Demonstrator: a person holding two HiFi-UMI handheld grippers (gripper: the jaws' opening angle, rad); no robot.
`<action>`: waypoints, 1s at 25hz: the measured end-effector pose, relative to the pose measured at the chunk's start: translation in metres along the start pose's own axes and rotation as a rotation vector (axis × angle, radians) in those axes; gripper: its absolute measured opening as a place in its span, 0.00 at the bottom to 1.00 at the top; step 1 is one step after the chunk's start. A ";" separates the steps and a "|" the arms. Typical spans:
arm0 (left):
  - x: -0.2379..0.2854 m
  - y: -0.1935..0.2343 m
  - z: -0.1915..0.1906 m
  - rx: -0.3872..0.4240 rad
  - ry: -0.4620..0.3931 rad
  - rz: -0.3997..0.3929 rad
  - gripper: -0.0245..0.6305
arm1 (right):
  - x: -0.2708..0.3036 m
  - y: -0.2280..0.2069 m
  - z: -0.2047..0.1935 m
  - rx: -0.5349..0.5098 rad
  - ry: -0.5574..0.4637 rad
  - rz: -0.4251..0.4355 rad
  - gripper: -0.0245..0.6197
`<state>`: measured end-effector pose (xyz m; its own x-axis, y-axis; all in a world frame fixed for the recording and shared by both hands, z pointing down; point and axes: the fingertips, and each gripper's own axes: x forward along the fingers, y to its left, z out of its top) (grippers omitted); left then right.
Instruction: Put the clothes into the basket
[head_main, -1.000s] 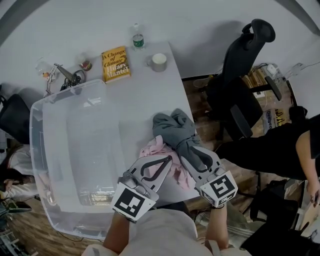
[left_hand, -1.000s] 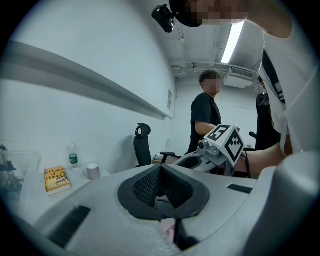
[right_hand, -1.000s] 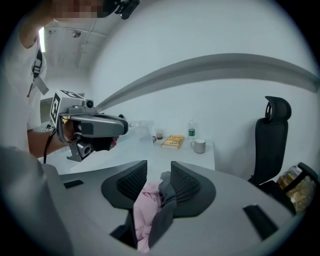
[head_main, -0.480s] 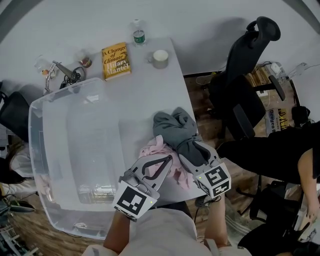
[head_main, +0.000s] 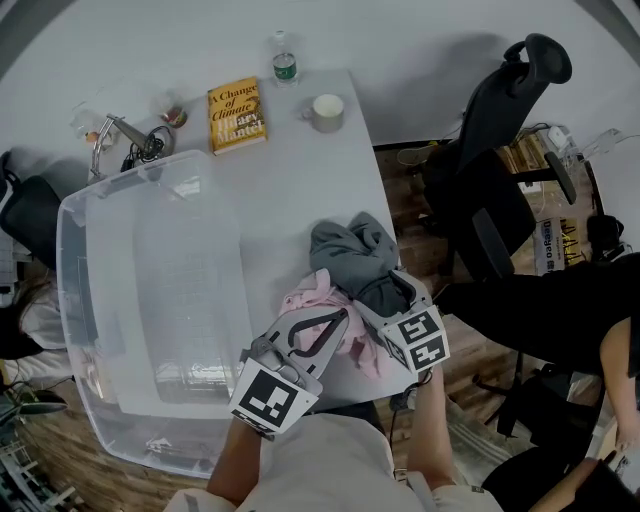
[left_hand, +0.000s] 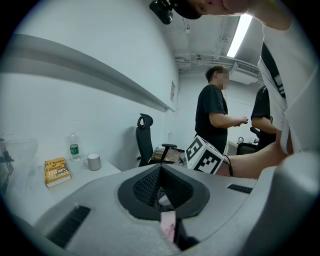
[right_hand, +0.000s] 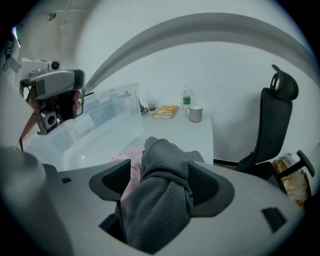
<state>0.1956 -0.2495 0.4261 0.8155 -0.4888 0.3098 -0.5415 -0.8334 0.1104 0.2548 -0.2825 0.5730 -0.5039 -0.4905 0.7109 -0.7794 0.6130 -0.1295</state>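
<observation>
A crumpled grey garment lies on the white table near its right edge, partly over a pink garment. My right gripper straddles the near end of the grey garment. Its jaws are opening, and the cloth lies loosely between the pads. My left gripper is shut, with a fold of pink garment pinched at its tips. The basket, a large clear plastic bin, stands to the left of the clothes and looks to hold no clothes.
A yellow book, a mug, a water bottle and some small clutter sit at the table's far end. A black office chair and a seated person in black are to the right. Two people stand beyond.
The right gripper's jaws have spread apart around the grey garment, and its marker cube has tilted and shifted a little left. The left gripper has held still on the pink cloth.
</observation>
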 end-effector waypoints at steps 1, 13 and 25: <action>0.000 0.001 0.000 -0.013 0.002 0.004 0.05 | 0.004 -0.002 -0.002 0.007 0.011 -0.003 0.57; -0.002 0.005 -0.004 -0.027 0.001 0.009 0.05 | 0.049 -0.022 -0.033 0.107 0.149 0.017 0.70; -0.005 0.003 -0.002 -0.004 -0.005 0.008 0.05 | 0.063 -0.021 -0.051 0.090 0.227 0.060 0.54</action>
<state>0.1894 -0.2492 0.4268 0.8122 -0.4967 0.3059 -0.5488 -0.8285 0.1119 0.2587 -0.2950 0.6563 -0.4621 -0.2972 0.8356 -0.7856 0.5744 -0.2302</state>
